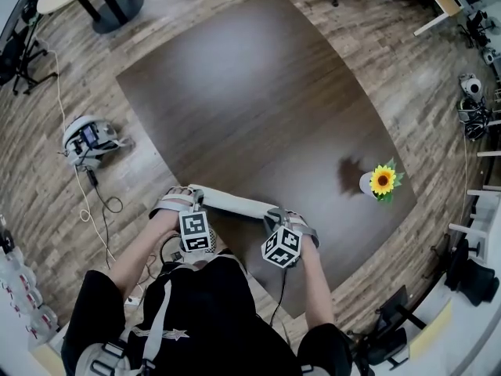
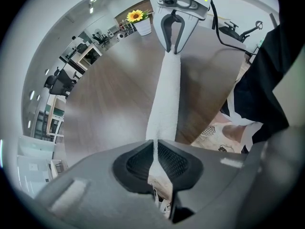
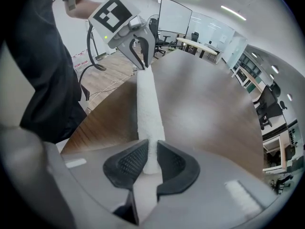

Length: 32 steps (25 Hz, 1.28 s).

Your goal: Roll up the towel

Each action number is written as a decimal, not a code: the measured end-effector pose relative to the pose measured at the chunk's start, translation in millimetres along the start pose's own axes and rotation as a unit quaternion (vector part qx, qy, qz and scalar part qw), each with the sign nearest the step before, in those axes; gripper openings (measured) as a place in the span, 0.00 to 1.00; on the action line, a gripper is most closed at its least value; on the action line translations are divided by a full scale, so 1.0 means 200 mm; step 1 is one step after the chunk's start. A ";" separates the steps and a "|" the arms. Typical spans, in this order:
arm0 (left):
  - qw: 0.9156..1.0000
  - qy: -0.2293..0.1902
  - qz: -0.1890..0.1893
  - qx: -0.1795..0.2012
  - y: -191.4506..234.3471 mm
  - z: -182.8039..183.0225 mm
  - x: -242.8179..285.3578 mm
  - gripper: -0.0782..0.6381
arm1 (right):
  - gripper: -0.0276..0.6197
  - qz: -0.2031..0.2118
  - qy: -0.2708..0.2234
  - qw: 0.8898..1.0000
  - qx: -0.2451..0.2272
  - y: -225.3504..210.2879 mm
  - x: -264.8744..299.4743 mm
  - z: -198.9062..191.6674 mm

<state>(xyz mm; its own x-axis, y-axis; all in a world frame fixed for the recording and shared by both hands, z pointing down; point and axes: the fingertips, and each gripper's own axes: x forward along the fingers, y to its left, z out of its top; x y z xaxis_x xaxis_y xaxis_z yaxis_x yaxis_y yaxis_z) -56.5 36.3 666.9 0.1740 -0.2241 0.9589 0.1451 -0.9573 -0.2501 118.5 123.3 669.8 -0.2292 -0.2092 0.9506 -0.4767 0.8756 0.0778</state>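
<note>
Nothing legible anywhere; the cubes [image 1: 196, 231] on the left gripper [image 1: 190, 202] and right gripper [image 1: 275, 216] bear only black-and-white square markers.

Left gripper [image 1: 191, 199] and right gripper [image 1: 275, 213] apparently hold towel [image 1: 232, 202].

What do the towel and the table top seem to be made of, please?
Towel: white cloth, probably terry, matte with a fuzzy nap.
Table top: dark wood or wood-look laminate, smooth, faintly glossy; grain streaks show, but not which.

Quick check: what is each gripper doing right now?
Left gripper: closed on one end of the rolled towel.
Right gripper: closed on the towel's other end.
</note>
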 end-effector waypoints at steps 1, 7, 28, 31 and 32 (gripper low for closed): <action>1.000 0.000 0.000 -0.001 0.01 0.00 0.01 0.16 | 0.15 -0.001 0.000 1.000 0.000 -0.02 0.00 0.00; 1.000 -0.001 -0.001 -0.008 0.07 0.01 0.06 0.16 | 0.15 -0.001 0.000 1.000 0.004 -0.08 0.05 0.00; 0.948 -0.118 0.181 -0.231 0.33 -0.08 -0.39 0.29 | 0.34 -0.225 -0.154 0.951 0.145 -0.32 -0.43 0.22; 0.920 -0.165 0.226 -0.275 0.37 -0.09 -0.60 0.26 | 0.34 -0.285 -0.218 0.910 0.206 -0.34 -0.69 0.29; 0.906 -0.185 0.242 -0.294 0.38 -0.09 -0.68 0.25 | 0.34 -0.298 -0.243 0.895 0.225 -0.33 -0.79 0.32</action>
<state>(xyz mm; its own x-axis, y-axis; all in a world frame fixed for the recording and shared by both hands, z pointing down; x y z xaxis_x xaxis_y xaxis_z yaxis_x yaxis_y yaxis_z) -86.4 -9.0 519.5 0.4088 -0.6703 0.6193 -0.5596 -0.7202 -0.4101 132.7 70.5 496.2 -0.1095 -0.8414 0.5292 -0.9057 0.3038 0.2957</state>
